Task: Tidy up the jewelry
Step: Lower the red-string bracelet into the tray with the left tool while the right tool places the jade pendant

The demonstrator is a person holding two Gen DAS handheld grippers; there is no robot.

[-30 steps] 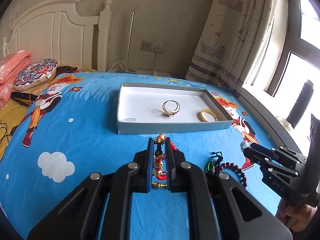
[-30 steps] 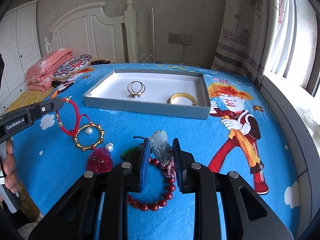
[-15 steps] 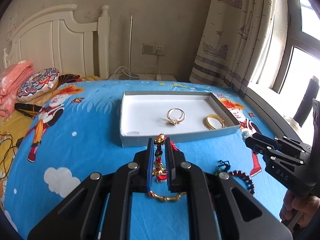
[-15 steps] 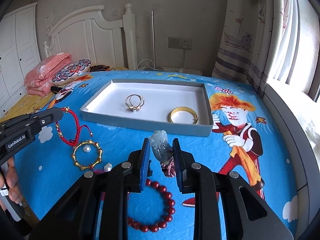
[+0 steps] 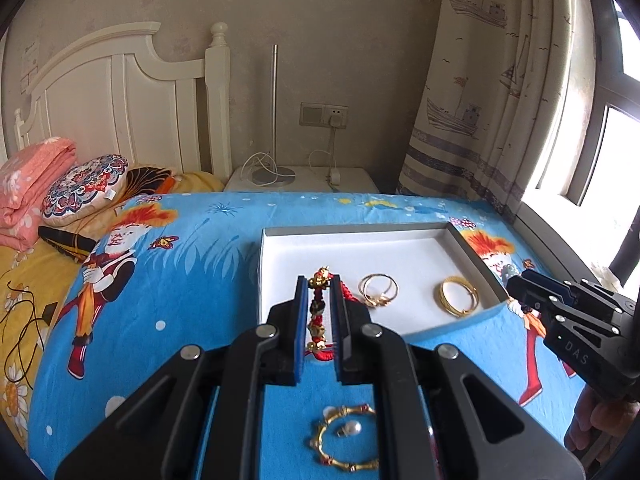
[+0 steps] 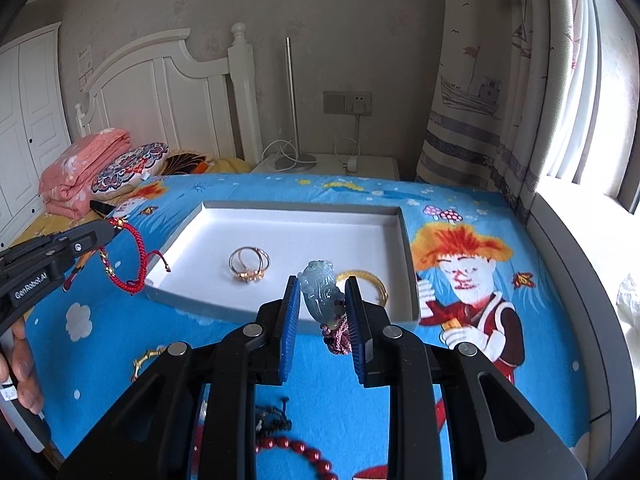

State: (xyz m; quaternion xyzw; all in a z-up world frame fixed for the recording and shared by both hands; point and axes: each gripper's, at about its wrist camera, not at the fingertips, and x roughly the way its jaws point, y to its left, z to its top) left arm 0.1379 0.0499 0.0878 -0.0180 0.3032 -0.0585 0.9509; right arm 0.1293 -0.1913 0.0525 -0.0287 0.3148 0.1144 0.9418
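Note:
My left gripper [image 5: 319, 292] is shut on a red cord bracelet with gold beads [image 5: 318, 312], held in the air at the near left edge of the white tray [image 5: 276, 240]; the bracelet hangs from it in the right wrist view [image 6: 132, 256]. My right gripper [image 6: 322, 292] is shut on a pale jade pendant [image 6: 320, 288] with a dark tassel, held above the tray's near rim [image 6: 224, 308]. In the tray lie a pair of thin gold rings [image 5: 378, 290] and a gold bangle [image 5: 458, 300]. A gold bamboo bracelet [image 5: 346, 440] and a pearl lie on the bed below my left gripper.
The tray sits on a blue cartoon bedsheet [image 5: 180, 280]. A red bead bracelet [image 6: 304, 452] with a black cord lies below my right gripper. A round cushion [image 5: 84, 188] and a pink folded blanket [image 5: 28, 184] are at the far left. A curtain [image 5: 480, 100] hangs at the right.
Both grippers have risen off the bed and moved forward to the tray, the left lifting the red cord bracelet and the right lifting the jade pendant. The gold bamboo bracelet stayed on the sheet.

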